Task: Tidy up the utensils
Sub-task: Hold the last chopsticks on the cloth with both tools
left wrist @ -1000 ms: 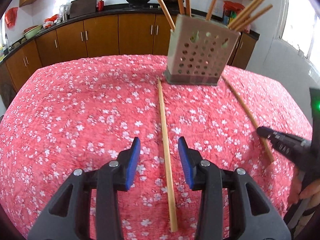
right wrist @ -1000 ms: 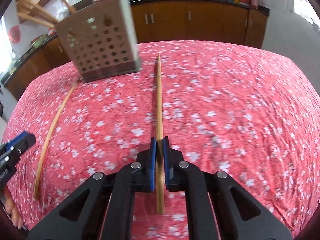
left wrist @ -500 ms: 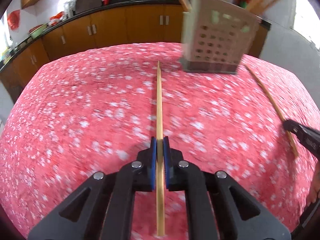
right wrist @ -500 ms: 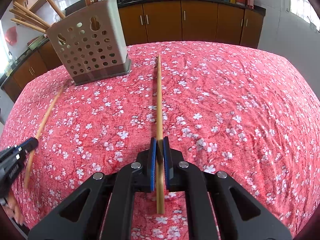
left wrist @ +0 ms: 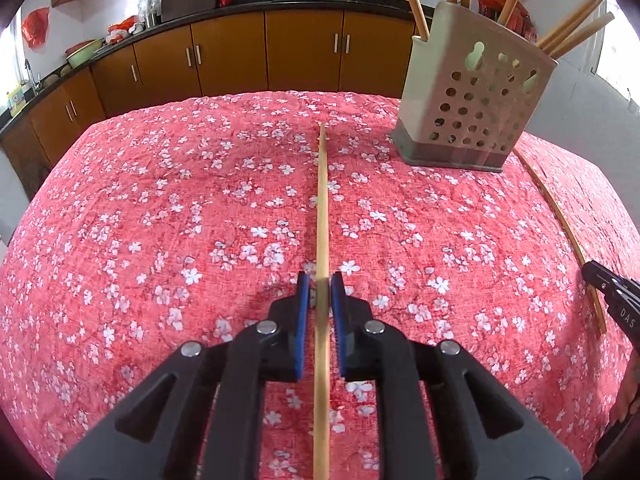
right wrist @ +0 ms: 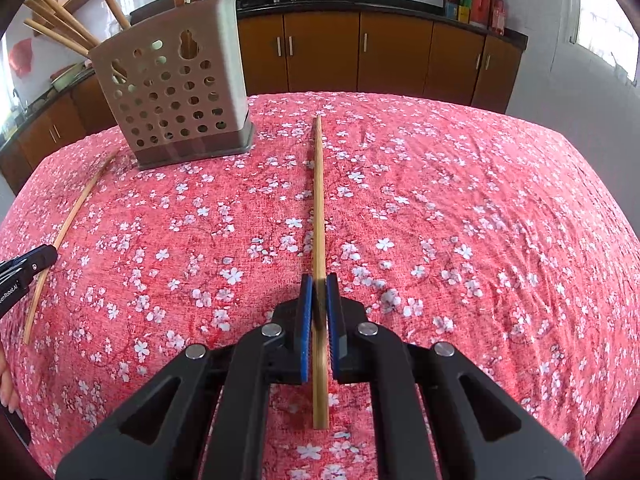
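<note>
A wooden chopstick (left wrist: 322, 200) runs straight ahead between the blue pads of my left gripper (left wrist: 320, 280). The jaws are just opening, but the pads still touch the stick. In the right wrist view my right gripper (right wrist: 319, 282) is shut on a second chopstick (right wrist: 318, 200) near its near end. A beige perforated utensil holder (left wrist: 472, 108) with several chopsticks standing in it sits at the back right of the left view. In the right view the holder (right wrist: 176, 92) is at the back left. Each view catches the other gripper's tip at its edge, the right gripper (left wrist: 596, 276) and the left gripper (right wrist: 44, 256).
The table carries a red cloth with white flowers (left wrist: 160, 240). Brown kitchen cabinets (left wrist: 232, 56) and a dark counter with pans stand behind it. A person's fingers (right wrist: 6, 384) show at the left edge.
My left gripper went from wide open around the chopstick to closed on it. It also shifted, so the holder now sits further right in its view. The right gripper has held still.
</note>
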Available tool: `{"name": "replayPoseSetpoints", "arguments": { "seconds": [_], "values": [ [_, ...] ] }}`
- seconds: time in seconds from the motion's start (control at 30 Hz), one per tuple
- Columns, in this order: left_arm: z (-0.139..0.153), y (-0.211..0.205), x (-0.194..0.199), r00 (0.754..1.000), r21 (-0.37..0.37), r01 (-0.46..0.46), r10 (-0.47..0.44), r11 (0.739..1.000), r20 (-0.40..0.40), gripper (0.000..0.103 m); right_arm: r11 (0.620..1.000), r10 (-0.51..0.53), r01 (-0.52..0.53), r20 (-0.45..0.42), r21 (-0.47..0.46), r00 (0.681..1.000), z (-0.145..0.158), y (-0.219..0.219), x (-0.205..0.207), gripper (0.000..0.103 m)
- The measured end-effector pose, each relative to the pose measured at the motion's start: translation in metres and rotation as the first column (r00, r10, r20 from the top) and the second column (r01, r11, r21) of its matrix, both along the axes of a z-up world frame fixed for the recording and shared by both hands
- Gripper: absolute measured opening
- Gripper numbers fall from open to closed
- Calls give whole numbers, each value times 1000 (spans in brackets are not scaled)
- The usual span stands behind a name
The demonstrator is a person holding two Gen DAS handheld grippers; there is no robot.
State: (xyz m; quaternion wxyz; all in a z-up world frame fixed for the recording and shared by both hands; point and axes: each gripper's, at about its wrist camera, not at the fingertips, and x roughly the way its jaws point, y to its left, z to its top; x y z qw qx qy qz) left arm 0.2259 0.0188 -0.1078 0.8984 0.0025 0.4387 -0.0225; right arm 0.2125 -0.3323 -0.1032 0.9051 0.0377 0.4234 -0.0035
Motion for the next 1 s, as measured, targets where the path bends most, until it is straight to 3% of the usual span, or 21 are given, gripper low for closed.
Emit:
{"name": "replayPoseSetpoints", "arguments": {
  "seconds": [1.0],
  "values": [
    [-2, -2, -4, 1000, -16, -8, 8, 1000, 1, 14, 1000, -1, 0, 1, 26, 1000, 0, -4, -4, 8]
  ]
}}
